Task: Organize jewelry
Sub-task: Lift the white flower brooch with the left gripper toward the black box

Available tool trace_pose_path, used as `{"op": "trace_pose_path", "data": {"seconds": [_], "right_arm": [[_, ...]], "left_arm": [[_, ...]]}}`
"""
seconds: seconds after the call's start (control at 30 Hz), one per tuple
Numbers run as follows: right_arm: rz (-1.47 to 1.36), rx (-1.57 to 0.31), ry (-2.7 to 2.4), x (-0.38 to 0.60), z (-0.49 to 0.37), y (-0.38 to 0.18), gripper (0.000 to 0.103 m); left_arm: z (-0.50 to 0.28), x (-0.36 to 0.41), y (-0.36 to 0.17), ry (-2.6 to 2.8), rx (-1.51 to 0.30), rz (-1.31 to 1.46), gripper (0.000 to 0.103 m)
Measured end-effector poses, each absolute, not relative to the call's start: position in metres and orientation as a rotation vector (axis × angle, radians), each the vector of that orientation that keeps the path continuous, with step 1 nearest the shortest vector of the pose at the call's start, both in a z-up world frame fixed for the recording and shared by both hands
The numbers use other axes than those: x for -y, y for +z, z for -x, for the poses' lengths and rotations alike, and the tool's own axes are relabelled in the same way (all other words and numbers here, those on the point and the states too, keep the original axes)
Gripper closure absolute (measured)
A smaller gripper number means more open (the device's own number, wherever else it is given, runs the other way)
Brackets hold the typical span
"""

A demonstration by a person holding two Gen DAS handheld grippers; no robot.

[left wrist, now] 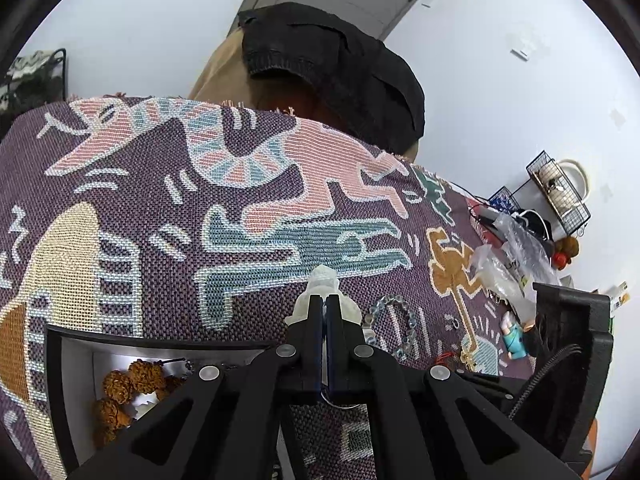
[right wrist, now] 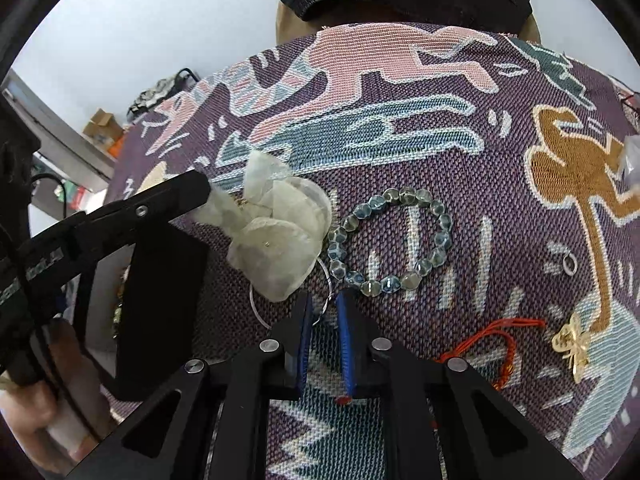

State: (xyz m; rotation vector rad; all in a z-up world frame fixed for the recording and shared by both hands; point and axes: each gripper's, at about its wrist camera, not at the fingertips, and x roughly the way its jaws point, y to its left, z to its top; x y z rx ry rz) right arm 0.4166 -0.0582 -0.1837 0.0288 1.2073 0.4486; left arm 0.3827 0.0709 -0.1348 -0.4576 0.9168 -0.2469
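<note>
My left gripper (left wrist: 323, 300) is shut on a white shell-disc earring (left wrist: 322, 284); in the right wrist view the left gripper (right wrist: 206, 192) holds the shell cluster (right wrist: 276, 236) just above the cloth, its thin hoop (right wrist: 256, 312) hanging below. My right gripper (right wrist: 323, 304) is open and empty, its jaws around the hoop's lower edge. A blue-grey bead bracelet (right wrist: 394, 240) lies just right of the shells. A black jewelry box (left wrist: 76, 364) with brown rudraksha beads (left wrist: 128, 384) sits at the lower left.
A small silver ring (right wrist: 569, 263), a red cord bracelet (right wrist: 496, 332) and a gold flower piece (right wrist: 572, 344) lie on the patterned cloth (right wrist: 400, 152) to the right. Plastic bags (left wrist: 508, 256), a small figurine (left wrist: 516, 336) and a wire basket (left wrist: 560, 188) crowd the far right.
</note>
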Motion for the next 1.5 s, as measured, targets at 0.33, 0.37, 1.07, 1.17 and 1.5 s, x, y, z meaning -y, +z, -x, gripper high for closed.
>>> {"op": "trace_pose_path", "data": {"seconds": [0.33,0.37,1.07,1.17,1.5], "right_arm": [[-0.025,-1.186,0.451,0.078,-0.406,-0.179,0.100],[-0.029,-1.179,0.456,0.083,-0.403,-0.176,0.100],[-0.118,-0.932,0.525,0.121,-0.370,-0.078,0.100],[-0.122,-0.929,0.540,0.117,-0.366,-0.077,0.100],[-0.146,-0.875,0.607,0.105,-0.344,-0.057,0.100]], "left_arm": [[-0.377,-0.064,-0.127,-0.259,-0.906,0.430,0.103],[-0.376,-0.063,-0.125,-0.261,-0.902,0.424,0.103],[-0.337,-0.034,-0.096,-0.374,-0.853,0.413,0.103],[-0.329,-0.030,-0.091,-0.398,-0.841,0.415,0.103],[-0.303,-0.056,-0.081,-0.380,-0.802,0.453,0.103]]}}
